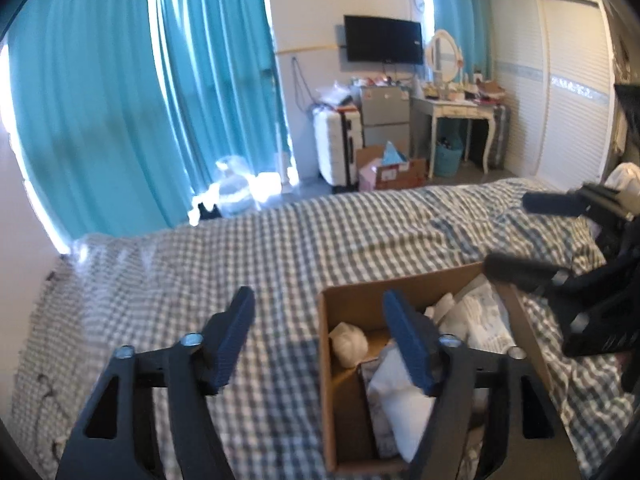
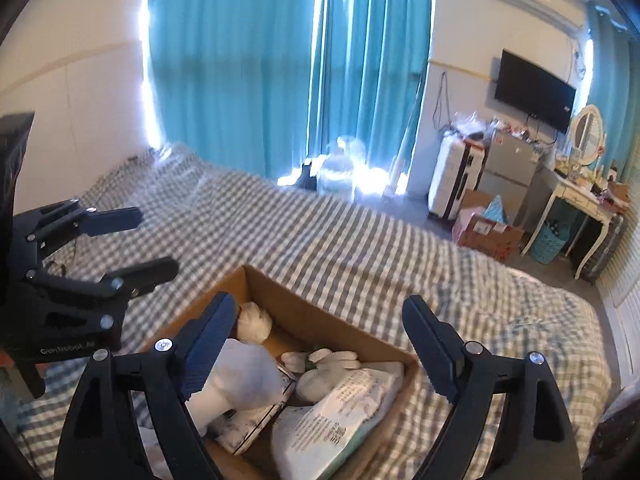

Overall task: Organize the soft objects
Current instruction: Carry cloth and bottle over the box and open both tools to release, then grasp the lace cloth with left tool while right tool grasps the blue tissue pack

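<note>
- Presently, the left gripper (image 1: pixel 320 336) hovers above the near-left corner of the cardboard box (image 1: pixel 332 380), its jaws spread wide and holding nothing; one finger hangs over the bedspread, the other over the box interior.
- Likewise, the right gripper (image 2: pixel 320 344) sits above the box from the opposite side, jaws wide apart and empty.
- Soft objects lie inside the box, which rests on the checked bedspread (image 1: pixel 240 256): a white rolled bundle (image 1: pixel 349 339) in the far-left corner, a white pillow-like pouch (image 1: pixel 394 392) near the centre, a white plush toy (image 2: pixel 328 364), and a printed soft packet (image 2: pixel 340 412) leaning against the right wall.
- Judged state: contents are gathered but loosely heaped, so tidying appears unfinished.
- Risk one: the two grippers hover close together over one small box, so a simultaneous descent could make them collide.
- Risk two: a finger catching the box wall could tip or slide the light box on the yielding bedding.
- Risk three: pinching a slack pouch by its edge could let it slip free or drag neighbouring items out.
</note>
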Available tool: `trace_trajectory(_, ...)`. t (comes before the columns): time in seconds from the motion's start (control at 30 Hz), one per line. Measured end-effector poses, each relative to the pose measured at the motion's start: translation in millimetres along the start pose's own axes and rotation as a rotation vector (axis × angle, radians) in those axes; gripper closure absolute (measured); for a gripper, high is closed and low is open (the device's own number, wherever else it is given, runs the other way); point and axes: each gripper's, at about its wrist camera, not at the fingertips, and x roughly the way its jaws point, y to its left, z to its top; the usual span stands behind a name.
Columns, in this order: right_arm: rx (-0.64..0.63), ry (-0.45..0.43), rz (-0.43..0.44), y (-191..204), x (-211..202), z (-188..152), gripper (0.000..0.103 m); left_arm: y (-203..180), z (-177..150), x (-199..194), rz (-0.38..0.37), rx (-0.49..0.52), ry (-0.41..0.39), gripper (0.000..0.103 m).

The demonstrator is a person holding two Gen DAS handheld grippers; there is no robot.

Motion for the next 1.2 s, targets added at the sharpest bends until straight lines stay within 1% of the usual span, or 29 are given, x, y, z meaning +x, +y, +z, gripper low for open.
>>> trace_trajectory(0.03, -0.001, -0.012, -0.011, -0.4, -11.0, 2.0, 0.015, -0.5, 0.4, -9.7, 0.012, 0.004, -0.013, 0.028)
trace_trajectory(0.1, -0.006, -0.035, -0.04, -0.6, -37.7, 5.2, 0.009, -2.2, 1.7, -36.9, 0.039, 0.012, -0.053, 0.026)
trace_trajectory(0.17, -0.005, -0.057, -0.075, -0.6, -67.5, 5.8, 0.009, -5.6, 4.2, -65.1, 0.053, 0.016, -0.082, 0.015)
trace_trajectory(0.23, 0.004, -0.071, -0.1, -0.3, -93.6, 4.8, 0.007, -7.9, 5.7, -92.3, 0.06, 0.01, -0.109, 0.011)
trace_trajectory(0.3, 0.015, -0.086, -0.102, 0.8, -121.5, 2.0, 0.001, -8.9, 7.2, -117.4, 0.061, -0.003, -0.137, 0.008)
trace_trajectory(0.33, 0.02, -0.093, -0.104, 1.9, -134.8, 0.6, 0.0, -8.6, 7.9, -128.3, 0.056, -0.009, -0.146, 0.005)
trace_trajectory(0.4, 0.03, -0.108, -0.109, 4.6, -159.9, -1.5, 0.0, -9.9, 11.3, -157.1, 0.04, -0.013, -0.16, 0.004)
trace_trajectory(0.5, 0.018, -0.129, -0.108, 14.2, -196.6, -4.3, 0.0, -11.2, 14.1, -190.1, 0.058, -0.008, -0.187, 0.003)
trace_trajectory(0.53, 0.017, -0.133, -0.109, 15.9, -203.3, -5.1, 0.0, -11.6, 14.6, -198.3, 0.059, -0.009, -0.191, 0.0)
trace_trajectory(0.6, 0.008, -0.139, -0.107, 23.3, -217.9, -8.7, 0.0, -10.0, 14.1, -214.3, 0.052, -0.031, -0.18, 0.0)
trace_trajectory(0.67, 0.005, -0.136, -0.095, 32.0, -227.2, -16.4, 0.0, -9.4, 8.8, -221.0, 0.052, -0.04, -0.175, 0.0)
trace_trajectory(0.8, 0.014, -0.096, -0.08, 43.3, -223.3, -38.1, 0.0, -14.4, -11.7, -216.2, 0.074, -0.023, -0.156, 0.0)
trace_trajectory(0.93, 0.023, -0.029, -0.065, 51.7, -196.0, -69.6, 0.0, -19.5, -40.7, -197.8, 0.057, -0.048, -0.102, 0.0)
trace_trajectory(1.0, 0.046, 0.006, -0.05, 52.0, -174.6, -87.9, 0.0, -23.5, -59.2, -178.2, 0.033, -0.07, -0.055, 0.0)
trace_trajectory(1.07, 0.07, 0.067, -0.035, 50.0, -148.5, -106.0, 0.0, -25.3, -75.8, -159.9, 0.017, -0.093, -0.013, 0.0)
trace_trajectory(1.17, 0.073, 0.136, -0.045, 48.7, -113.2, -131.8, 0.0, -31.5, -104.7, -119.8, 0.034, -0.095, 0.079, 0.0)
trace_trajectory(1.2, 0.069, 0.153, -0.052, 48.6, -102.3, -138.7, 0.0, -32.8, -111.1, -109.2, 0.038, -0.094, 0.098, 0.0)
